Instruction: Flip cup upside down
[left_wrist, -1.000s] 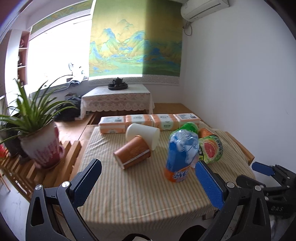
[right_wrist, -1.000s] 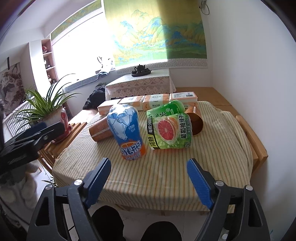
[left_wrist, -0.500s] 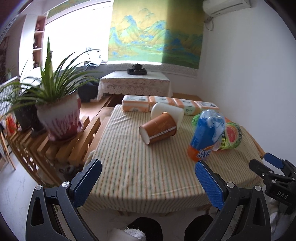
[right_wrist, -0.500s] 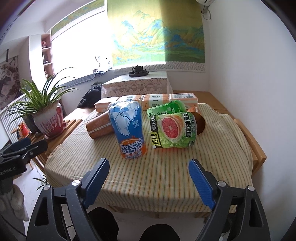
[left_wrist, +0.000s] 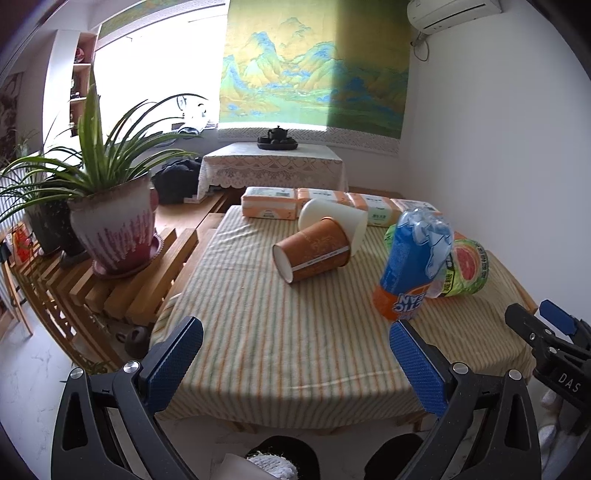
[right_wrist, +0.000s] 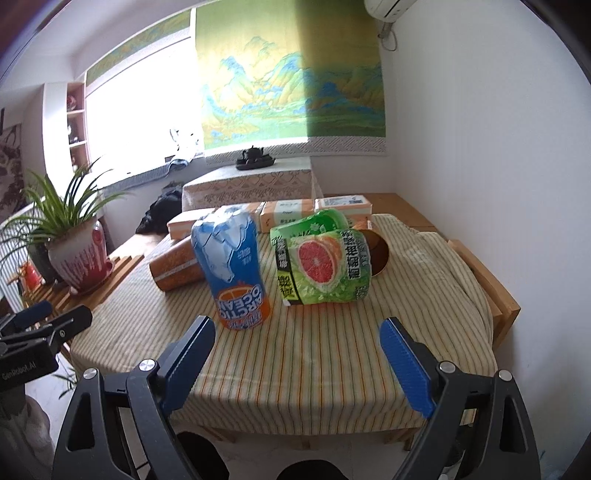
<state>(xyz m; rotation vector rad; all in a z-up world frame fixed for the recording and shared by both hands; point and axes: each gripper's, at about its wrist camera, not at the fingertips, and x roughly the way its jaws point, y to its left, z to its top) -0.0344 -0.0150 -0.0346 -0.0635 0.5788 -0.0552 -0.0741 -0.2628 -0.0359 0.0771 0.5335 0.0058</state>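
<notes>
Both the left gripper (left_wrist: 295, 354) and right gripper (right_wrist: 297, 349) gape empty before the table; the orange paper cup (left_wrist: 312, 249) lies sideways (apparently touching a white cup (left_wrist: 334, 221)).

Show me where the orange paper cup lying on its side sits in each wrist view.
Left wrist: orange paper cup lies mid-table, open mouth toward the lower left, a white cup behind it.
Right wrist: left of centre, mostly hidden behind the blue bottle.
Shared landmark: the blue bottle.
</notes>
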